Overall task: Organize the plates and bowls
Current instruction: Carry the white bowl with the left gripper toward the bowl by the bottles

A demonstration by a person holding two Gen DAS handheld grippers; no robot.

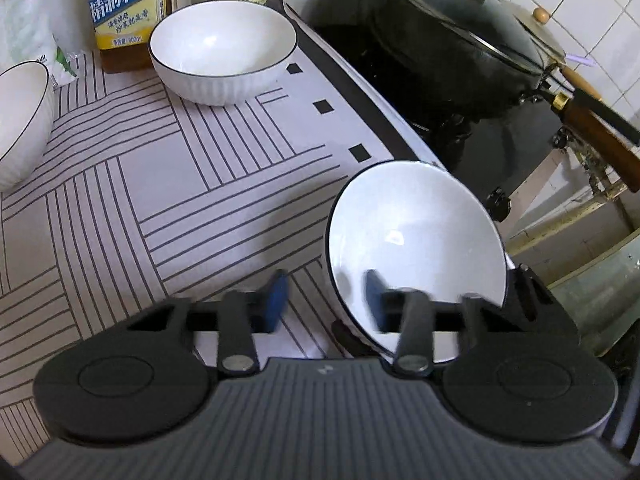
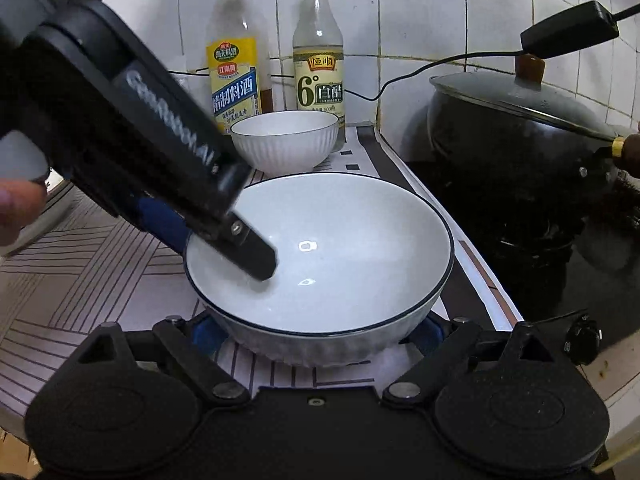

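Observation:
A white bowl with a dark rim (image 2: 340, 264) stands on the striped mat, between my right gripper's (image 2: 320, 332) open fingers, which flank its base. My left gripper (image 1: 326, 300) is open; one finger is inside this bowl (image 1: 416, 232), the other outside its wall, straddling the rim. In the right wrist view the left gripper's finger (image 2: 252, 250) reaches into the bowl from the left. A second white bowl (image 1: 224, 52) stands at the back by the bottles, also in the right wrist view (image 2: 284, 140). A third bowl (image 1: 20, 120) is at the left edge.
Two bottles (image 2: 236, 60) (image 2: 320, 52) stand against the tiled wall. A black lidded wok (image 1: 460, 40) with a wooden handle sits on the stove to the right (image 2: 520, 120). The striped mat (image 1: 140, 200) covers the counter; its right edge borders the stove.

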